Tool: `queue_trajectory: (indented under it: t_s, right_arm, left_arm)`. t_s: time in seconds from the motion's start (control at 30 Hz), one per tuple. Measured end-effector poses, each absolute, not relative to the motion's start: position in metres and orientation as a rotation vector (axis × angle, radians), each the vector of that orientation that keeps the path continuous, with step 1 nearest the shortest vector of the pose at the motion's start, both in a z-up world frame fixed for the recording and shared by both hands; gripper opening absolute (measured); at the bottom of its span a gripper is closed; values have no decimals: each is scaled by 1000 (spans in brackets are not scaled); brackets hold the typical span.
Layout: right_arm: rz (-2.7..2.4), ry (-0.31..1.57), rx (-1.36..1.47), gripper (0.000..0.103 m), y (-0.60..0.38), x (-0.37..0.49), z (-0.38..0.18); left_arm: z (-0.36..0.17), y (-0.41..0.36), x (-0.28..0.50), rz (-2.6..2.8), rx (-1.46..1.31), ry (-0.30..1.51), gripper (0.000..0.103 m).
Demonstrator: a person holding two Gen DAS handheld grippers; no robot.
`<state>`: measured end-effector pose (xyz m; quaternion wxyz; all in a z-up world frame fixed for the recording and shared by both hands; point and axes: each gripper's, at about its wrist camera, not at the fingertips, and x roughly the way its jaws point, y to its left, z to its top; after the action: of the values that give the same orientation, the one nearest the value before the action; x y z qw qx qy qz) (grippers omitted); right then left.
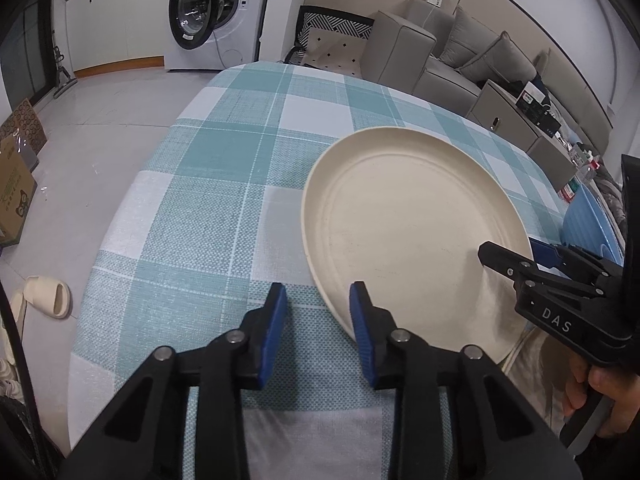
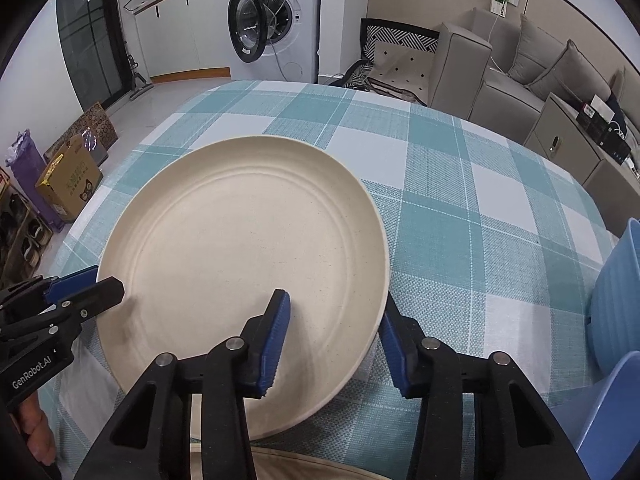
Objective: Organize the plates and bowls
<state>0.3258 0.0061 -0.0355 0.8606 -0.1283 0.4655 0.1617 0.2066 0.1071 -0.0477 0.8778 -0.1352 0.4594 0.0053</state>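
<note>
A large cream plate (image 1: 400, 220) (image 2: 240, 232) lies on the teal-and-white checked tablecloth (image 2: 460, 200), its near rim at the table's front edge. My left gripper (image 1: 318, 286) (image 2: 106, 280) straddles the plate's left rim: one pad sits over the plate and the other stays outside, with bare cloth showing between them. My right gripper (image 2: 336, 300) (image 1: 508, 250) straddles the right rim, its left pad above the plate's floor and its right pad against the rim's outer edge. Neither pair of pads clamps the plate. A blue bowl (image 2: 616, 280) (image 1: 588, 224) stands at the table's right edge.
A second blue dish (image 2: 608, 408) sits near the front right corner. A hand (image 1: 600, 400) holds the right gripper's handle. Beyond the table are a washing machine (image 2: 276, 20) with its door open, a grey sofa (image 2: 520, 72), and cardboard boxes (image 2: 68, 184) on the floor to the left.
</note>
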Motion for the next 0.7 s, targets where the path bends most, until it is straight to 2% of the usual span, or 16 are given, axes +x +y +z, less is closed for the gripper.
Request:
queue_trajectory:
  t_s: [0.07,0.17,0.33,0.7]
  right_arm:
    - [331,969,-282,36,6,325,-35]
    - [329,970,-281,32,3,324,-36]
    - [332,969,-272,28,1,322,-35]
    - [342,946,-254,28,-1,314,-25]
  left_arm:
    - [-46,102,206,5,-259,954,22]
    - [-45,97,206,-4,-237,955,19]
    - [-44,95,205,9,-222,954,18]
    - [-32,93,198,27,-203,928,18]
